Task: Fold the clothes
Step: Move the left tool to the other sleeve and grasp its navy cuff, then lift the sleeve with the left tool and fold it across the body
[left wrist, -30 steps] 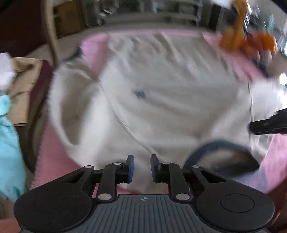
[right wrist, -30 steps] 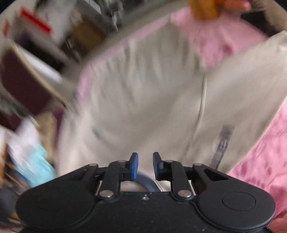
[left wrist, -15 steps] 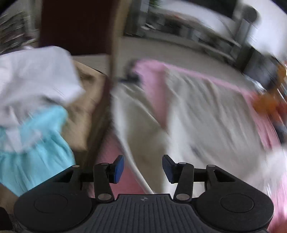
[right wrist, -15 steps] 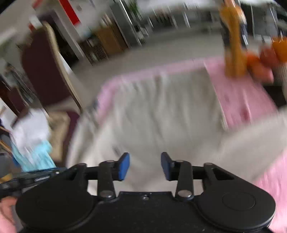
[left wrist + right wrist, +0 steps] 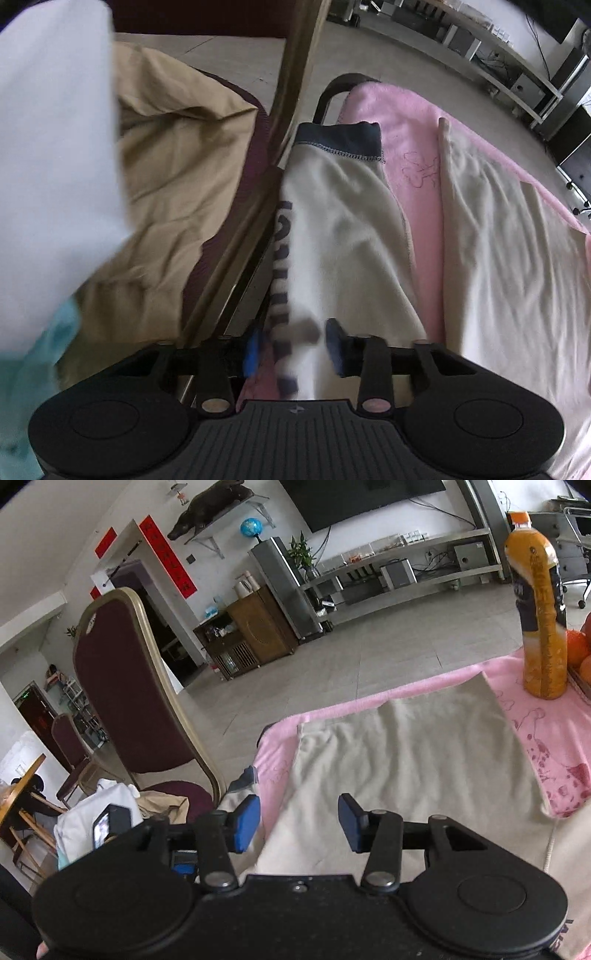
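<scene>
A cream sweatshirt [image 5: 417, 760] lies spread on a pink blanket [image 5: 280, 746] over the table. Its left sleeve [image 5: 340, 229], with a dark cuff [image 5: 340, 138] and dark lettering, hangs over the table's left edge beside a chair. My left gripper [image 5: 295, 350] is open, its jaws either side of the sleeve near its upper part. My right gripper [image 5: 299, 823] is open and empty, held above the sweatshirt's near left part. The sweatshirt body also shows in the left wrist view [image 5: 509, 251].
A maroon chair [image 5: 129, 686] stands left of the table with tan [image 5: 173, 184], white [image 5: 48, 155] and turquoise [image 5: 33, 362] clothes piled on its seat. An orange drink bottle [image 5: 541, 605] and oranges [image 5: 580, 650] stand at the table's far right.
Both grippers opened. The left one swung left to the sleeve hanging by the chair. The right one lifted and now looks across the sweatshirt toward the room.
</scene>
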The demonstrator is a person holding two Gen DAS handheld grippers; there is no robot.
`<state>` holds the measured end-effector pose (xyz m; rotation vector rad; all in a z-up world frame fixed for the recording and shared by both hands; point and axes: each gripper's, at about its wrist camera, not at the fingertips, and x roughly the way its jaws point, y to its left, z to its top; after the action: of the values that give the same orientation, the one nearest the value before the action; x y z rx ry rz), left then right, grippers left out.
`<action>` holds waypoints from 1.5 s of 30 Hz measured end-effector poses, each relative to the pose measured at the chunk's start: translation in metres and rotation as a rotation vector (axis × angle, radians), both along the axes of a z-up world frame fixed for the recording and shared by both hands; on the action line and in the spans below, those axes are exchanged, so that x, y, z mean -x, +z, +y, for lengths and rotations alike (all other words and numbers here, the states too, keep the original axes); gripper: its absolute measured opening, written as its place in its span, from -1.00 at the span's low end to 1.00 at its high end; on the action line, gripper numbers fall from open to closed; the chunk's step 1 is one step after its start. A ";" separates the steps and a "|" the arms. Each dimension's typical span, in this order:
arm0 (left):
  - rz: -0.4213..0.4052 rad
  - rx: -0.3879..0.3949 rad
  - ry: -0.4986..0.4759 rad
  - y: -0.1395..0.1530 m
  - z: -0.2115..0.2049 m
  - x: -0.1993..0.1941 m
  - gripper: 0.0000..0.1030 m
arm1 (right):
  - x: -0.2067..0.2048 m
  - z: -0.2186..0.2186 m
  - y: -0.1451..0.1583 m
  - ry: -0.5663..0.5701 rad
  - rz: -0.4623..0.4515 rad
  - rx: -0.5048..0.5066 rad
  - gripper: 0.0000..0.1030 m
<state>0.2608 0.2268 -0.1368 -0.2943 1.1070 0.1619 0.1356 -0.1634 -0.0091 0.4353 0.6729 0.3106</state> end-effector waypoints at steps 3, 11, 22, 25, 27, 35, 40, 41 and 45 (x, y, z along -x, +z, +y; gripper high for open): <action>-0.037 0.009 0.029 0.001 -0.002 -0.002 -0.98 | 0.004 0.000 -0.002 -0.011 0.008 -0.011 -0.12; -0.341 0.290 -0.012 0.064 -0.044 0.075 -1.00 | 0.031 -0.008 0.008 -0.044 -0.026 -0.025 -0.12; -0.109 0.220 -0.256 0.007 -0.152 0.131 -0.74 | 0.056 -0.030 0.009 -0.050 0.009 -0.053 -0.01; -0.261 0.249 -0.219 0.038 -0.126 0.147 -0.43 | 0.065 -0.040 0.013 -0.056 -0.005 -0.058 0.09; -0.332 0.257 -0.116 0.052 -0.094 0.148 -0.37 | 0.068 -0.046 0.015 -0.068 -0.014 -0.061 0.10; -0.144 0.347 0.197 -0.004 -0.022 0.090 -0.40 | 0.065 -0.050 0.008 -0.073 -0.004 -0.104 0.10; -0.083 0.394 0.215 -0.027 -0.026 0.069 -0.30 | 0.060 -0.044 0.002 -0.053 0.010 -0.099 0.11; -0.081 0.405 0.224 -0.029 -0.026 0.067 -0.27 | 0.059 -0.043 0.001 -0.049 0.014 -0.098 0.11; -0.089 0.464 0.279 -0.038 -0.021 0.064 -0.42 | 0.059 -0.040 -0.002 -0.046 0.025 -0.091 0.11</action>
<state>0.1972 0.2062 -0.1744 -0.8643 1.0030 0.1357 0.0771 -0.2031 -0.0111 0.5414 0.6745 0.2929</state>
